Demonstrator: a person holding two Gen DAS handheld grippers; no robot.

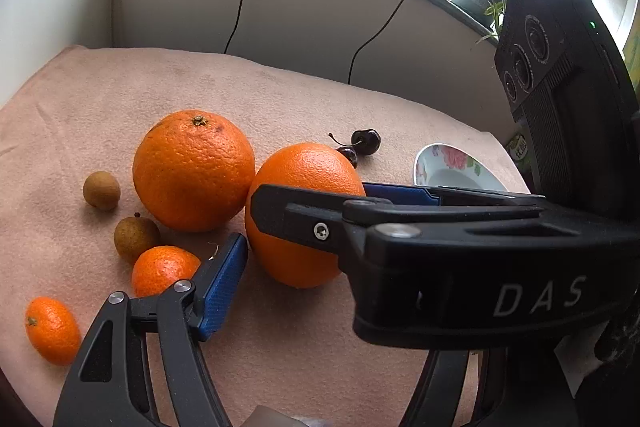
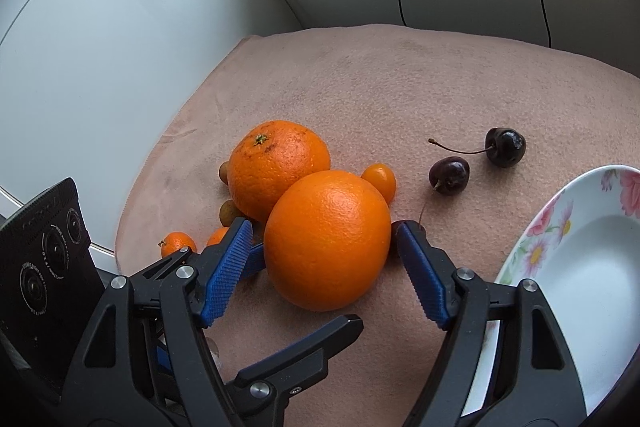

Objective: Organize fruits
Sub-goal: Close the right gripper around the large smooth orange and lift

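Two large oranges lie touching on the pink cloth: the near one and the far one with a stem. My right gripper is open, its blue pads on either side of the near orange, with small gaps. My left gripper is also open around that same orange; its right finger is hidden behind the right gripper's body. Small kumquats, longans and two dark cherries lie around.
A flowered white bowl stands at the right edge of the cloth. A white appliance stands to the left. Black and white cables hang along the back wall. The other gripper's camera block rises at right.
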